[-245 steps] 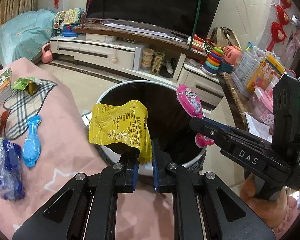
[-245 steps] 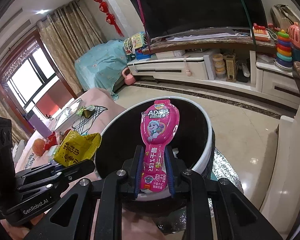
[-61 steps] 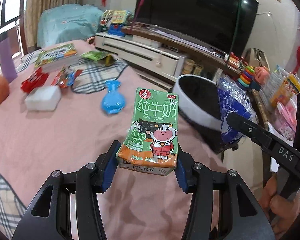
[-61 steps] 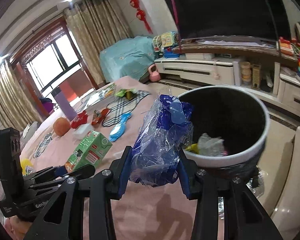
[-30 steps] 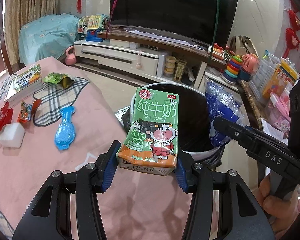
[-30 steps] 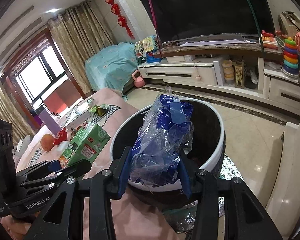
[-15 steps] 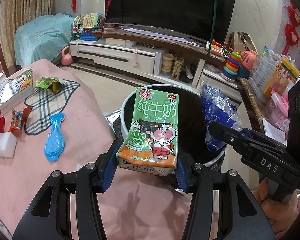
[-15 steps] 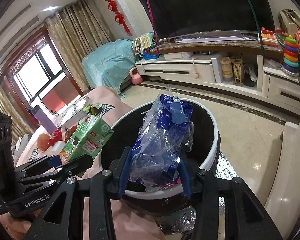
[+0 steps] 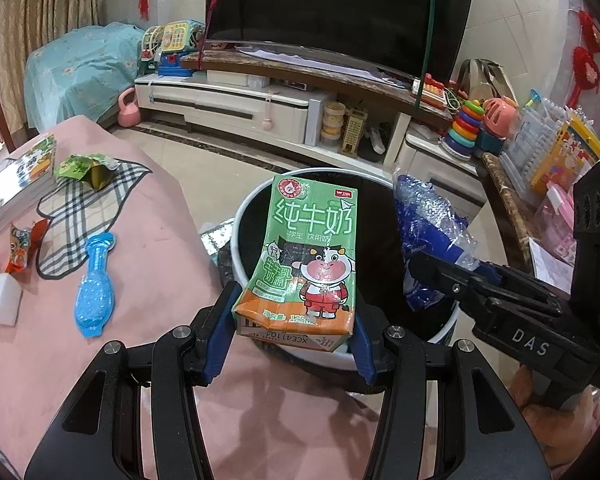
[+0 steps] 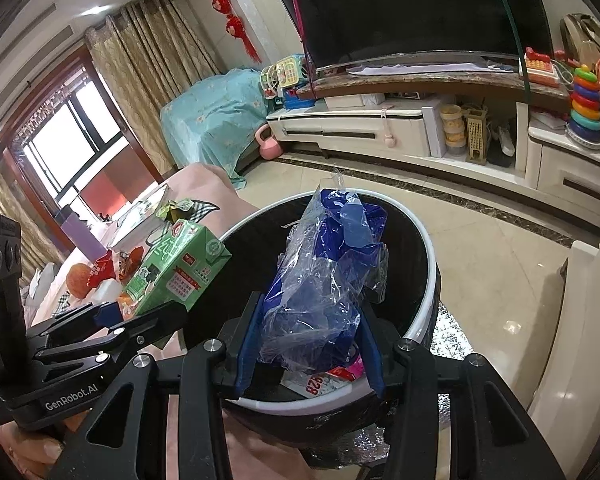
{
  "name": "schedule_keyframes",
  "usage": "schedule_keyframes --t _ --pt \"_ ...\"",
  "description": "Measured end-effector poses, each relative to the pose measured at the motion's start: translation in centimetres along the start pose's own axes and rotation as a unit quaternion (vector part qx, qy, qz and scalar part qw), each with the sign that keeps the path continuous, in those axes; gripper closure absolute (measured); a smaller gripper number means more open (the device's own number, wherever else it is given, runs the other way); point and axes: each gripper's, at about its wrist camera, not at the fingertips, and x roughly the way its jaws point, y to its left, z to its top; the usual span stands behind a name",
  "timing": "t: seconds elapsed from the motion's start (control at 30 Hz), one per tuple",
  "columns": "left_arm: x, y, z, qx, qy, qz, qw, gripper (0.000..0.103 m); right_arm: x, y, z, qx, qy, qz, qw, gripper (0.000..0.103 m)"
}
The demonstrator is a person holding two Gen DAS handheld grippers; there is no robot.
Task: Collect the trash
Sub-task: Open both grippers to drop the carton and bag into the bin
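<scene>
My left gripper (image 9: 292, 348) is shut on a green milk carton (image 9: 308, 256), held upright over the near rim of the round black bin with a white rim (image 9: 244, 208). In the right wrist view the carton (image 10: 176, 268) sits at the bin's left edge. My right gripper (image 10: 304, 352) is shut on a crumpled blue and clear plastic bag (image 10: 324, 280), which hangs over the bin's opening (image 10: 424, 248). In the left wrist view that bag (image 9: 424, 236) shows at the right of the bin. Wrappers (image 10: 320, 384) lie inside the bin.
On the pink tablecloth (image 9: 148, 264) lie a blue bottle-shaped wrapper (image 9: 94, 288), a white block (image 9: 0, 300), red snack packets (image 9: 20, 244), a green packet (image 9: 86, 166) on a checked cloth and a book (image 9: 16, 176). A TV stand (image 9: 260, 100) and toys (image 9: 466, 124) stand beyond.
Both grippers have moved a little forward with their loads, so the bin's opening now lies closer and more directly under the carton and the bag. Neither grip has changed.
</scene>
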Motion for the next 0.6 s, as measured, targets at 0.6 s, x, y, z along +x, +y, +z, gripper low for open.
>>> schedule_keyframes --t 0.6 --pt "-0.6 1.3 -0.3 -0.029 -0.004 -0.014 0.9995 0.036 -0.2 -0.8 0.2 0.012 -0.006 -0.002 1.0 0.037"
